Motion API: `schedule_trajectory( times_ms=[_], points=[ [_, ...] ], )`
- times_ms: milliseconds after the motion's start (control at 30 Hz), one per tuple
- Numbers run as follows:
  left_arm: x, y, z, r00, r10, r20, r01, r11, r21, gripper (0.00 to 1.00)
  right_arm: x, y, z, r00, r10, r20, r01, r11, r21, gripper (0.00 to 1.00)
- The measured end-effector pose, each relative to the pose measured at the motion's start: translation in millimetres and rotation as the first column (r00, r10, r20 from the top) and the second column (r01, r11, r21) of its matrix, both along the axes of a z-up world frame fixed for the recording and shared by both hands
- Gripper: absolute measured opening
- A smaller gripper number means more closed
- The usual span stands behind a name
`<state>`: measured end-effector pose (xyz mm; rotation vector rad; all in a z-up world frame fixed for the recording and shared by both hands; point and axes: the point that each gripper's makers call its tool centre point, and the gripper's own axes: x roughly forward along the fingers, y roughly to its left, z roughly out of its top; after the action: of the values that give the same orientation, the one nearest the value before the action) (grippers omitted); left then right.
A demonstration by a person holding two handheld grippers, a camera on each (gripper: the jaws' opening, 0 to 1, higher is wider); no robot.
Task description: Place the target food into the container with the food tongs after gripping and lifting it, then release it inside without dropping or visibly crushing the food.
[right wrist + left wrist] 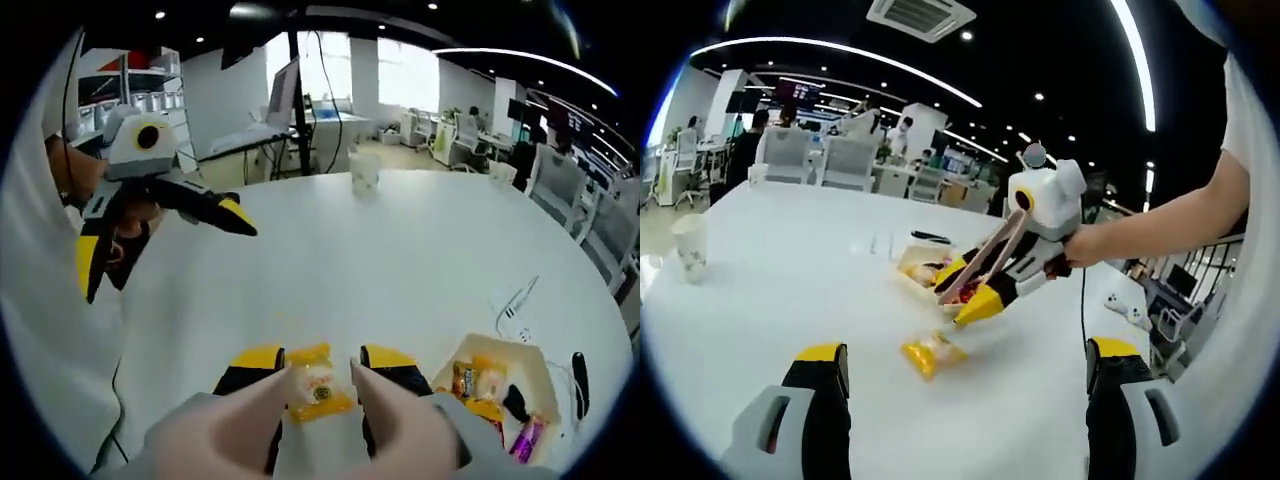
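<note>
The right gripper, clenched on pink tongs, apparently straddles a yellow snack left of the container, ready to grip, while the left gripper waits released.

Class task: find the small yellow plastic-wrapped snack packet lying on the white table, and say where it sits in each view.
Left gripper view: yellow snack packet low centre, beneath the tongs' tips.
Right gripper view: packet bottom centre, between the two pink tong arms.
Shared landmark: white paper cup.
</note>
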<state>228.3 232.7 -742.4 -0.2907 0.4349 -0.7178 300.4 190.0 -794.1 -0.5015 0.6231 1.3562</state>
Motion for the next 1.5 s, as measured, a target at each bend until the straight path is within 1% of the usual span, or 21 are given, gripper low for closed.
schedule_trajectory(
  times_ms=[67, 100, 233, 367, 500, 533, 567, 633, 733, 767, 833, 900, 967, 1067, 1300, 1367, 1500],
  points=[
    [2.2, 2, 1.1, 1.000, 0.007, 0.008, -0.007, 1.000, 0.002, 0.99, -2, 2, -3.0, 1.000, 0.013, -0.003, -0.013, 1.000, -0.006, 0.30],
    [3.0, 4, 1.2, 1.000, 0.011, 0.012, -0.011, 1.000, 0.008, 0.99, -3, 1, -7.5, 0.999, 0.031, 0.016, -0.031, 0.999, -0.028, 0.30],
    [1.4, 6, -0.7, 1.000, 0.016, -0.002, -0.016, 1.000, 0.009, 0.99, -4, 2, -19.5, 0.998, 0.050, 0.038, -0.047, 0.997, -0.067, 0.30],
    [-2.0, 7, -3.5, 1.000, 0.011, -0.019, -0.011, 1.000, 0.008, 0.99, -8, 5, -23.9, 0.997, 0.065, 0.035, -0.063, 0.995, -0.072, 0.30],
    [-2.5, 7, -3.1, 1.000, 0.007, -0.021, -0.007, 1.000, 0.006, 0.99, -10, 7, -32.4, 0.998, 0.065, 0.006, -0.064, 0.994, -0.083, 0.30],
    [-2.1, 7, -1.5, 1.000, 0.008, -0.020, -0.008, 1.000, 0.002, 0.99, -10, 7, -34.6, 0.999, 0.052, -0.017, -0.053, 0.994, -0.096, 0.30],
    [-1.8, 7, -0.5, 1.000, 0.008, -0.018, -0.008, 1.000, 0.002, 0.99, -11, 10, -35.1, 0.998, 0.040, -0.042, -0.044, 0.995, -0.093, 0.30],
    [-1.3, 8, 0.2, 1.000, 0.010, -0.025, -0.011, 1.000, -0.005, 0.99, -10, 13, -35.9, 0.999, 0.044, -0.022, -0.046, 0.995, -0.092, 0.30],
    [-0.7, 10, 0.4, 1.000, 0.013, -0.023, -0.013, 1.000, -0.007, 0.99, -10, 16, -38.8, 0.998, 0.056, -0.014, -0.057, 0.993, -0.101, 0.30],
    [-0.8, 11, 0.1, 1.000, 0.013, -0.023, -0.013, 1.000, -0.006, 0.99, -11, 17, -38.9, 0.998, 0.058, -0.019, -0.059, 0.993, -0.099, 0.30],
    [-1.7, 12, -1.6, 1.000, 0.011, -0.026, -0.011, 1.000, -0.001, 0.99, -12, 19, -40.1, 0.997, 0.054, -0.050, -0.058, 0.994, -0.091, 0.30],
    [-2.3, 14, -5.8, 0.999, 0.014, -0.041, -0.014, 1.000, -0.003, 0.99, -11, 19, -42.8, 0.998, 0.053, -0.044, -0.057, 0.994, -0.096, 0.30],
    [-3.0, 13, -5.7, 0.998, 0.014, -0.053, -0.015, 1.000, -0.007, 0.99, -10, 17, -45.5, 0.998, 0.053, -0.041, -0.057, 0.993, -0.108, 0.30],
    [-2.1, 13, -3.8, 0.999, 0.013, -0.038, -0.014, 1.000, -0.009, 0.99, -9, 16, -45.8, 0.998, 0.050, -0.038, -0.054, 0.993, -0.100, 0.30],
    [-0.3, 15, -4.1, 0.999, 0.023, -0.038, -0.024, 1.000, -0.014, 0.99, -8, 15, -52.0, 0.999, 0.047, -0.022, -0.048, 0.994, -0.093, 0.30],
    [-1.4, 15, -4.9, 0.999, 0.021, -0.043, -0.021, 1.000, -0.013, 0.99, -6, 14, -54.4, 0.999, 0.044, -0.005, -0.044, 0.996, -0.078, 0.29],
    [-4.1, 13, -8.6, 0.999, 0.015, -0.052, -0.015, 1.000, -0.016, 0.99, -3, 16, -54.8, 0.999, 0.001, -0.033, -0.003, 0.997, -0.071, 0.29]
  ],
)
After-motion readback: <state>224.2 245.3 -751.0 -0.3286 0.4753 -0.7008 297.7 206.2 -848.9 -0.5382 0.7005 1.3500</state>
